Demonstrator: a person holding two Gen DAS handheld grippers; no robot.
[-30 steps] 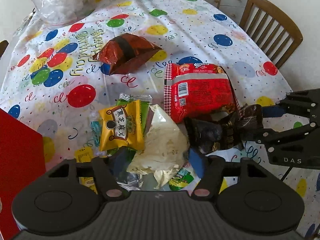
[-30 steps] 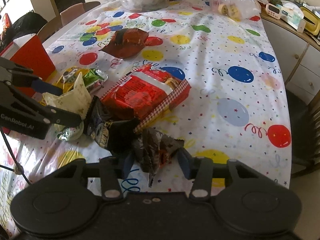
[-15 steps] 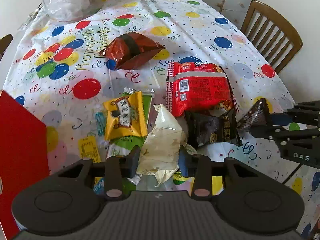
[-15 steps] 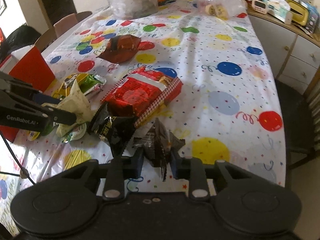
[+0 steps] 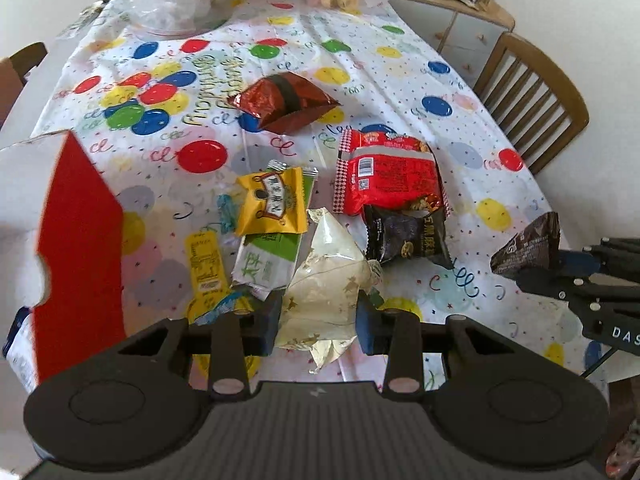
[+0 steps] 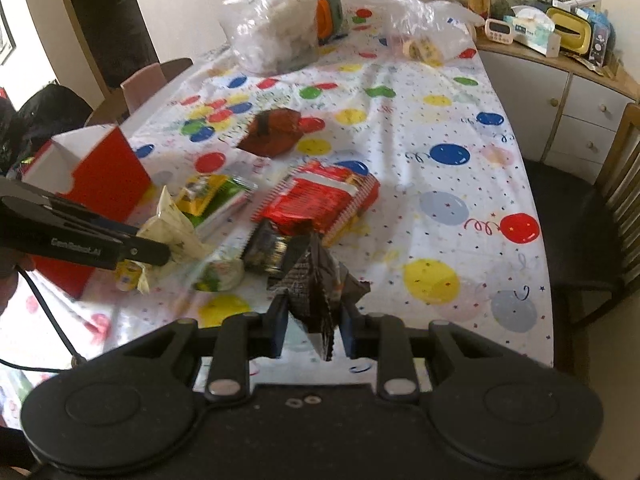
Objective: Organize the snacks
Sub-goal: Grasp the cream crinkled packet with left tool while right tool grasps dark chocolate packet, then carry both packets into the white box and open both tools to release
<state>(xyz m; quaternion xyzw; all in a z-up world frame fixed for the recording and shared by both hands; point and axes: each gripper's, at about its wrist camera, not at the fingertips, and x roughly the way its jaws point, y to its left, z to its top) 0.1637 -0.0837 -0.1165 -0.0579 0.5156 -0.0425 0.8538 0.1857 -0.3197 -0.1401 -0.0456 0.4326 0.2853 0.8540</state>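
Left gripper [image 5: 318, 322]: jaws pinched on a crinkled cream packet [image 5: 326, 284] with gold specks, held raised between the fingers. Right gripper [image 6: 312, 330]: jaws closed on a dark brown packet [image 6: 316, 284], folded into a peak, lifted clear of the balloon tablecloth [image 6: 440, 152].

Ahead of the left gripper: yellow packet [image 5: 274, 200] lying on a green-white packet [image 5: 266, 262]; ahead-right, black packet [image 5: 406, 236] touching a large red bag [image 5: 390, 178]. Farther ahead, a maroon foil bag [image 5: 284, 100]. To its left, an open red box [image 5: 76, 240], near. Wooden chair [image 5: 532, 100] far right.
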